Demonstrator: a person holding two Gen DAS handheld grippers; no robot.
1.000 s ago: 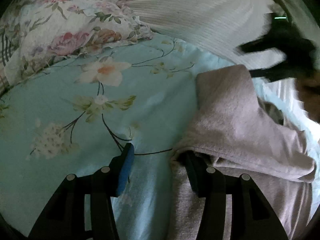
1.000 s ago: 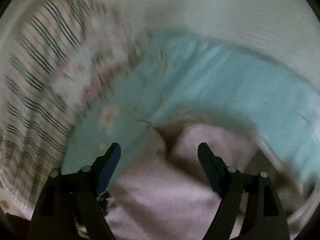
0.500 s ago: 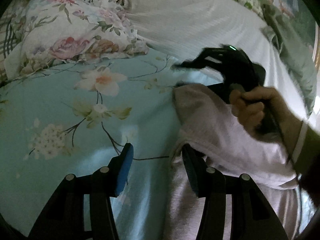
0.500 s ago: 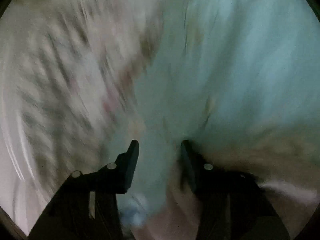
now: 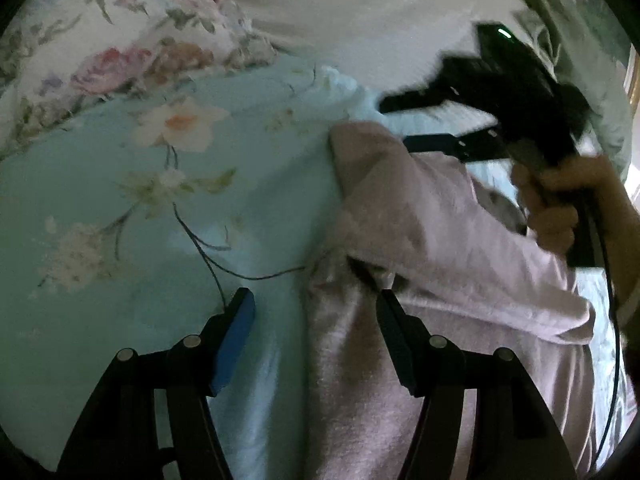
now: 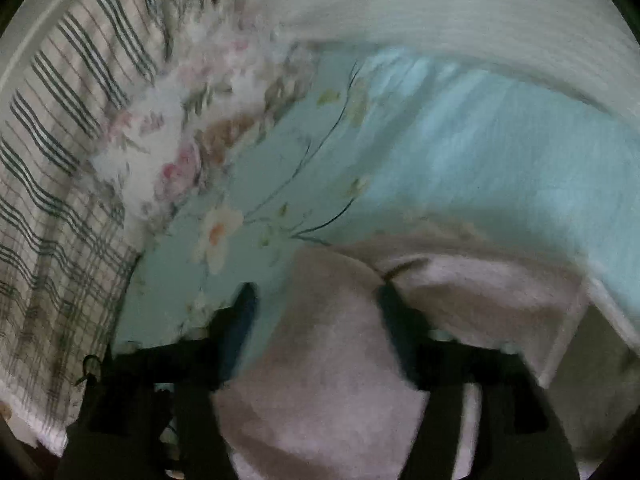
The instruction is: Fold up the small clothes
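A small pale pink garment [image 5: 432, 248] lies partly folded on the light blue floral bedspread [image 5: 140, 208]. My left gripper [image 5: 314, 304] is open just above the garment's left edge, with one finger [image 5: 236, 332] over the bedspread and the other over the cloth. My right gripper [image 5: 396, 124], held in a hand, is open above the garment's far corner. In the right wrist view the right gripper [image 6: 316, 300] stands open over the pink garment [image 6: 332, 360], holding nothing.
A floral pillow [image 5: 132, 40] lies at the back left. A white ribbed blanket [image 5: 360, 12] covers the back of the bed. In the right wrist view a plaid cloth [image 6: 52, 184] lies at the left, next to the floral pillow [image 6: 180, 128].
The right gripper has opened and moved back from the garment's far corner. The left gripper has opened a little wider and stayed at the left edge.
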